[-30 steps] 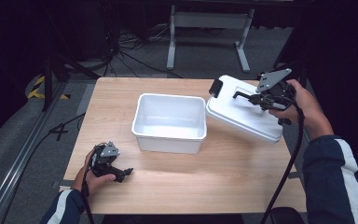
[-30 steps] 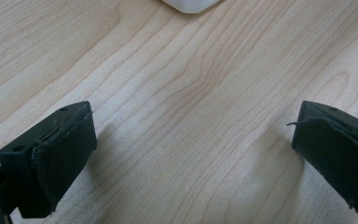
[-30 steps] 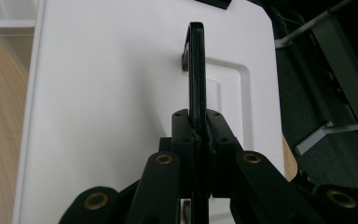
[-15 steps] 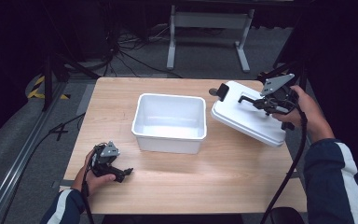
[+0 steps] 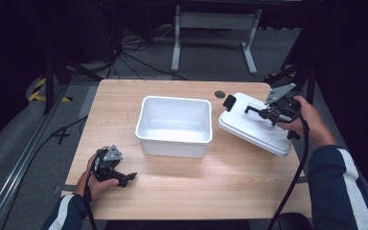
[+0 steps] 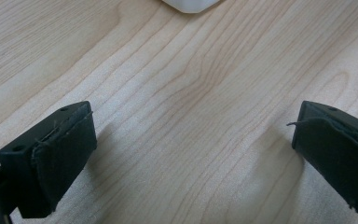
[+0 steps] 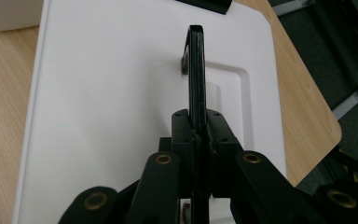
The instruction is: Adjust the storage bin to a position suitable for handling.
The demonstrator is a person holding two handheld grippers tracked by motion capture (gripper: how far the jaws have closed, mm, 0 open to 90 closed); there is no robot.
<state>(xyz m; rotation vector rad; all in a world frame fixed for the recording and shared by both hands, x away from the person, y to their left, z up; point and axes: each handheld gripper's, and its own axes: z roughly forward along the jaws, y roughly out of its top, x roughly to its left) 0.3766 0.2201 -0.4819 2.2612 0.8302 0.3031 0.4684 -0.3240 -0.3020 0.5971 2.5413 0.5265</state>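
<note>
Left gripper point(image 5: 124, 177) sits low over the wooden table point(image 5: 230, 187) at the near left corner, jaws wide apart, nothing between them, just bare wood. White bin point(image 5: 175, 125) stands mid-table, open side up, well apart from that gripper. Right gripper point(image 5: 263, 111) is clamped on the black handle point(image 7: 196, 70) of the white lid point(image 5: 256, 125); handle runs straight out from between the jaws, edge-on. Lid is at the right side of the table, just beside the bin, tilted. Long axis goes diagonally, black clip point(image 5: 229, 102) end pointing far-left, other end near the right table edge.
</note>
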